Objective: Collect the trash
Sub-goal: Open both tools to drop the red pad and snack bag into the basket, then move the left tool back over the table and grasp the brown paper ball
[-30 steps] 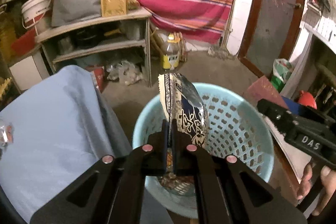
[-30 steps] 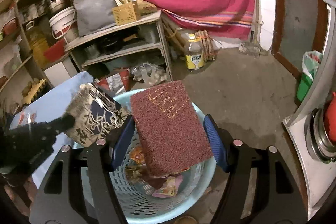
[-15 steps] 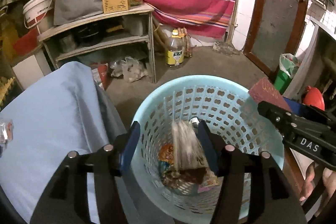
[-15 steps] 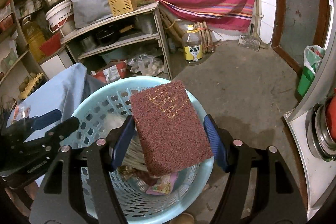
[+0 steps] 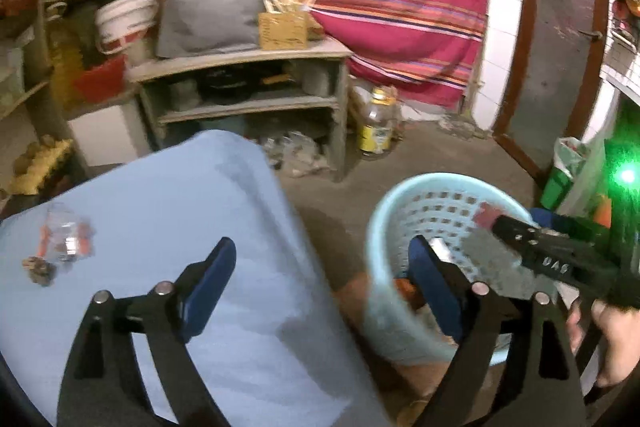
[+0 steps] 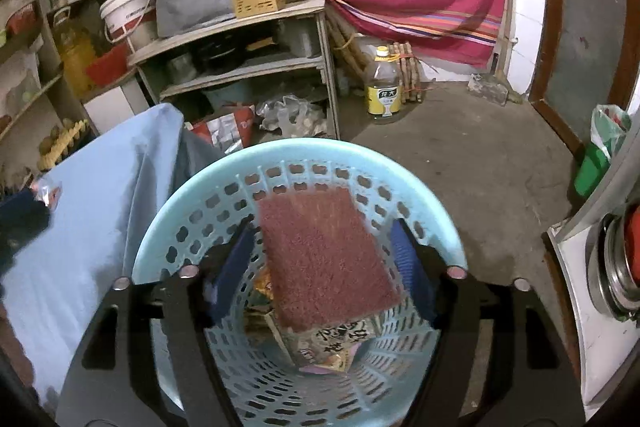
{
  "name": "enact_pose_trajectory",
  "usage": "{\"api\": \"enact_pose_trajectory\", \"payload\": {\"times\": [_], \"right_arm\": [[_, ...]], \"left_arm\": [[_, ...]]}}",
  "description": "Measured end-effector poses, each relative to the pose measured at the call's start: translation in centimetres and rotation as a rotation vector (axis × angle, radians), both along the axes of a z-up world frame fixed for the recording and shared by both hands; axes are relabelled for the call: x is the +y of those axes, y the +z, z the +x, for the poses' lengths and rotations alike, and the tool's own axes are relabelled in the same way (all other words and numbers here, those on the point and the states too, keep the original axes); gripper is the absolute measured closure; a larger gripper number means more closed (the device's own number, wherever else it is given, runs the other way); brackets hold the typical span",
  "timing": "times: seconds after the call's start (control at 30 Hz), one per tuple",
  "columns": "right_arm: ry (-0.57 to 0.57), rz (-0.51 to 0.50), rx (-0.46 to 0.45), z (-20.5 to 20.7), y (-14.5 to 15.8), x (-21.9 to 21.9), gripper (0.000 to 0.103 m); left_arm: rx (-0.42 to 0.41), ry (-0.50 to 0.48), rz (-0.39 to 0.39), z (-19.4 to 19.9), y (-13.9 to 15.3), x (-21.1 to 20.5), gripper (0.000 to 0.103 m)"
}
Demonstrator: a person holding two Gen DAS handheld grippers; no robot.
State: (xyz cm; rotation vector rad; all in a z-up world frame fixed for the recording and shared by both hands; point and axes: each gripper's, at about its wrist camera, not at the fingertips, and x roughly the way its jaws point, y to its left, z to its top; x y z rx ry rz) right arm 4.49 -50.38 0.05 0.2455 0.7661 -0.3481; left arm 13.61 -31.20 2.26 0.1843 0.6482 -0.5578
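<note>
I count one blue basket (image 6: pixel 298 155), and inside it one dark red scouring pad (image 6: pixel 326 259) above a few wrappers (image 6: pixel 340 339), too jumbled to number. Left of the basket is one table under a blue cloth (image 5: pixel 168 211), with two bits of trash on it: one clear wrapper (image 5: pixel 66 239) and one brown scrap (image 5: pixel 40 271). Beyond the basket I see one shelf unit (image 6: pixel 248 59), one white bucket (image 6: pixel 128 15) and one yellow-labelled bottle (image 6: pixel 384 87) on the floor. Right of the basket, one green bin (image 6: pixel 596 163).
</note>
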Motion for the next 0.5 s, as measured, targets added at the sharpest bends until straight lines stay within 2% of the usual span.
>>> {"api": "enact_pose_trajectory", "payload": {"times": [0.13, 0.2, 0.3, 0.5], "right_arm": [[-0.007, 0.001, 0.016, 0.4, -0.2, 0.6, 0.014], [-0.017, -0.007, 0.015, 0.6, 0.0, 0.9, 0.01], [-0.032, -0.027, -0.003, 0.9, 0.7, 2.1, 0.004], [0.01, -0.068, -0.019, 3.3, 1.5, 6.4, 0.004]], "left_arm": [[0.011, 0.063, -0.001, 1.5, 0.1, 5.2, 0.016], [0.017, 0.101, -0.006, 2.4, 0.1, 7.9, 0.013], [-0.016, 0.17, 0.018, 3.5, 0.2, 12.0, 0.01], [-0.055, 0.304, 0.061, 5.9, -1.2, 20.1, 0.007]]}}
